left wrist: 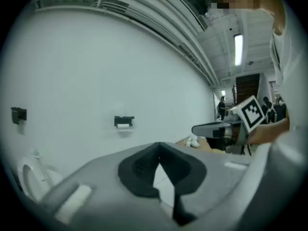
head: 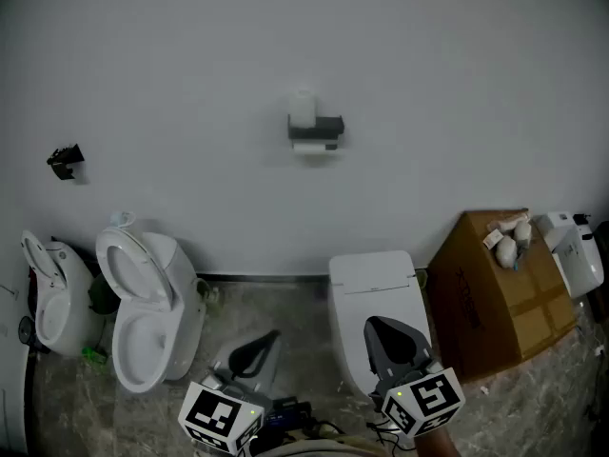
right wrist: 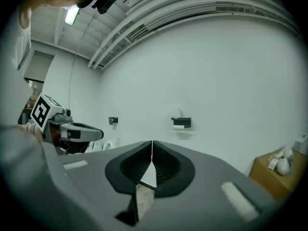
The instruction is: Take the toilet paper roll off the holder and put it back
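Head view: a closed toilet (head: 373, 288) and a cardboard box (head: 504, 293) stand below the black wall holder (head: 324, 127). The white toilet paper roll (head: 312, 148) hangs under it.

Left gripper view: the left hand-held gripper (left wrist: 159, 147) has its jaws together, empty.

Right gripper view: the right hand-held gripper (right wrist: 152, 144) likewise.

The white toilet bowl (head: 143, 322) looks glossy ceramic, the brown box (head: 500, 303) matt cardboard, the grey veined floor (head: 542, 407) polished stone, the pale wall (head: 428, 65) smooth matt, the white toilet paper roll (head: 303, 109) soft paper.

Mock washroom in a hall: toilets (head: 176, 288), wall-mounted paper holder (head: 316, 128), ribbed industrial ceiling (right wrist: 159, 13).
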Demonstrator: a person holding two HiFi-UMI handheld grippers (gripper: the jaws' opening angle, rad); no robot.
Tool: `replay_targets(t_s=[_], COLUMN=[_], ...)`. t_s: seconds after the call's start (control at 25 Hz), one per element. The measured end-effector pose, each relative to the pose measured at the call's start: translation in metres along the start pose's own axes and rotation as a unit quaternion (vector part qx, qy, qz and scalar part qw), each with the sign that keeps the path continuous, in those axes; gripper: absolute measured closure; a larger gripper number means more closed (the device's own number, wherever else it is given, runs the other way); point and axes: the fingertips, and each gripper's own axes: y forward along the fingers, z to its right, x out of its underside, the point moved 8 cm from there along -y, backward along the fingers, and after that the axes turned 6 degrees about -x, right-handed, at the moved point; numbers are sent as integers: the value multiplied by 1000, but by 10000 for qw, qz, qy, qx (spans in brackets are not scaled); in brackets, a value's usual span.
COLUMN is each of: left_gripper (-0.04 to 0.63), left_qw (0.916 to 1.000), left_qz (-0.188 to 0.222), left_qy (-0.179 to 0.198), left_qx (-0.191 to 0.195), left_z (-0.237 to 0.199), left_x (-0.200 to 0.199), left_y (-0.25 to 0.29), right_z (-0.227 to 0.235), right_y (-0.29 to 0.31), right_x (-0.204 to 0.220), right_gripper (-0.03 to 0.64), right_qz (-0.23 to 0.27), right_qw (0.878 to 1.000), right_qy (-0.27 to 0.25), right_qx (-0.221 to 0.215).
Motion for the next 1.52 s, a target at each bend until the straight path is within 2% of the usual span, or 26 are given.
replay_targets(t_s=[0.76, 0.88, 0.92, 0.96, 1.08, 1.2, 1.52], left_gripper=[600, 600, 585, 534, 496, 492, 492], left_qw=[9999, 9999, 9999, 10000, 10000, 10000, 9998], left_qz=[34, 72, 71, 61, 32, 56, 115], left_qy=[-92, -82, -47, -8, 35, 31, -26], left_qx=[-123, -105, -56, -5, 59, 11, -157], left_z=[1, 3, 5, 6, 12, 16, 31], left_x=[-1, -2, -2, -3, -3, -6, -13], left_y=[3, 2, 2, 3, 3, 4, 10], right_z=[1, 0, 0, 1, 2, 5, 19], right_y=[-1, -2, -2, -2, -3, -4, -14], right_x=[-2, -1, -1, -2, -2, -1, -3], right_gripper=[608, 606, 604, 590, 515, 508, 508], right_qz=[54, 92, 111, 127, 162, 193, 153], right_qw=[10000, 9999, 9998, 9997, 9995, 9992, 9994], right_qy=[-61, 86, 138, 178, 261, 313, 6], right_qx=[15, -27, -39, -55, -110, -175, -323])
